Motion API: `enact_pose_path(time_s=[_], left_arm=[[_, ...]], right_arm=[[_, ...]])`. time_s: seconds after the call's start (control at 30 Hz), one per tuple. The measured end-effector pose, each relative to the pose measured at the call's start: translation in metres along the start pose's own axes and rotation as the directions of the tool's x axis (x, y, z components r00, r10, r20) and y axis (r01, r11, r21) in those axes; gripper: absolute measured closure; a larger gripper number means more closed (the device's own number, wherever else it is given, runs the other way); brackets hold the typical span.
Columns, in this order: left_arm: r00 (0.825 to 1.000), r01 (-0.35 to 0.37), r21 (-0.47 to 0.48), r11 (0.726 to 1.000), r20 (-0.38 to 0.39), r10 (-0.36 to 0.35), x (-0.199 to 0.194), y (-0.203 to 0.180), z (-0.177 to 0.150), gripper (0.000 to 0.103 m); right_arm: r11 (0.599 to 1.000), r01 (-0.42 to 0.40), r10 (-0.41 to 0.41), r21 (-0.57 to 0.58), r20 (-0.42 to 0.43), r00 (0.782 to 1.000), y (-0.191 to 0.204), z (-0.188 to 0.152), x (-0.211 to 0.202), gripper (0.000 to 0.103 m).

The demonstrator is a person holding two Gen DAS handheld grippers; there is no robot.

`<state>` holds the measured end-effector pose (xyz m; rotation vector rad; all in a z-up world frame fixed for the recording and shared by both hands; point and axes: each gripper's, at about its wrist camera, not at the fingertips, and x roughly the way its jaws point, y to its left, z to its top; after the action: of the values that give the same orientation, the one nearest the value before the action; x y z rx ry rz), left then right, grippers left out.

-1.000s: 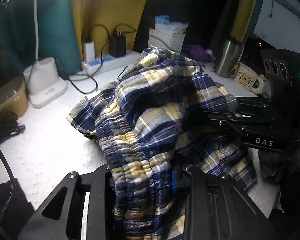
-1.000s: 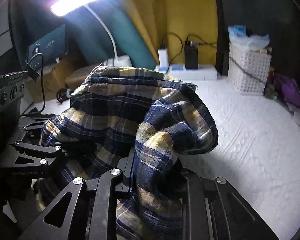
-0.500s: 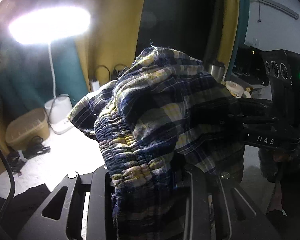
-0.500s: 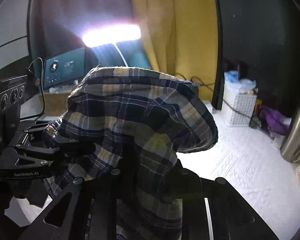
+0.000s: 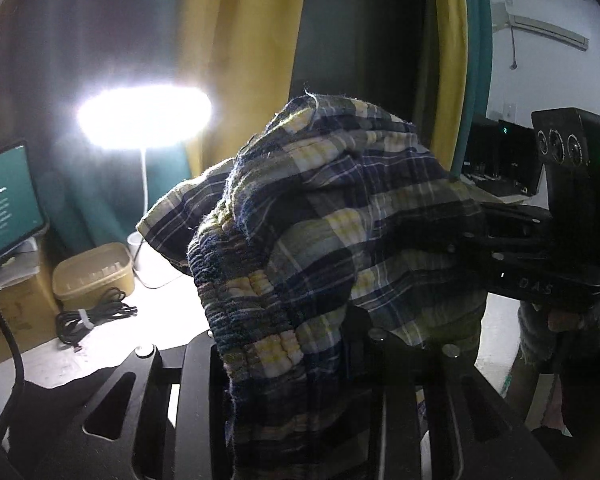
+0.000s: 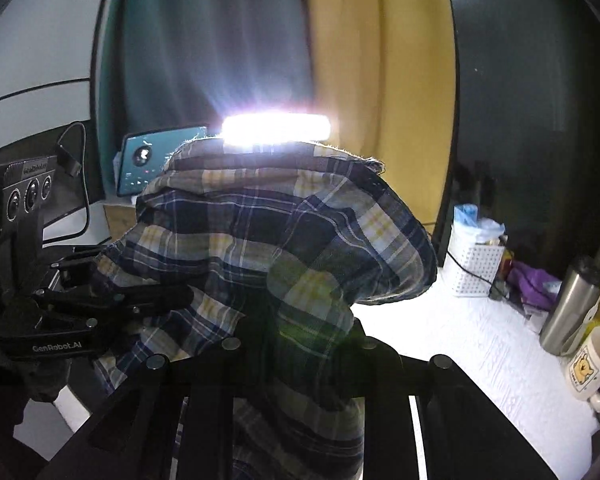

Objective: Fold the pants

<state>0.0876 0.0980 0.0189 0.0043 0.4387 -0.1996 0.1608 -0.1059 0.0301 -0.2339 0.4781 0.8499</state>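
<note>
A: How many garments?
B: One pair of navy-and-yellow plaid pants [image 5: 340,232].
A: Grippers?
B: Two black ones, the left gripper [image 5: 292,364] and the right gripper [image 6: 300,344].
A: And the rest?
B: One glowing white lamp [image 6: 276,130], one white lattice basket [image 6: 474,266], one steel tumbler [image 6: 570,304], one cream bear mug [image 6: 590,364], one tan lidded tub [image 5: 94,270], one bundled black cable [image 5: 92,316].

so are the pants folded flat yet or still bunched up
Still bunched up. The plaid pants hang crumpled in the air, gathered waistband drooping, pinched by the left gripper and right gripper, off the white table.
</note>
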Motion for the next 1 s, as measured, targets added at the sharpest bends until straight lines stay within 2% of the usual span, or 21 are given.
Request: enact_pose_path(time_s=[0.2,0.53,1.0], left_arm=[[0.999,-0.013,0.005,1.0,0.037,0.013,-0.026,0.004,-0.005,0.074],[0.994,-0.077,-0.012,0.997,0.08,0.078,-0.072,0.016,-0.022,0.074],[0.971,-0.2,-0.03,0.979,0.125,0.203,-0.133,0.037,-0.043,0.074]], right_arm=[[1.0,-0.004,0.005,-0.025,0.032,0.999,0.019,0.002,-0.016,0.08],[0.996,-0.051,0.055,-0.075,0.054,0.997,0.048,0.006,-0.017,0.08],[0.977,-0.148,0.161,-0.154,0.078,0.984,0.098,0.016,-0.002,0.08]])
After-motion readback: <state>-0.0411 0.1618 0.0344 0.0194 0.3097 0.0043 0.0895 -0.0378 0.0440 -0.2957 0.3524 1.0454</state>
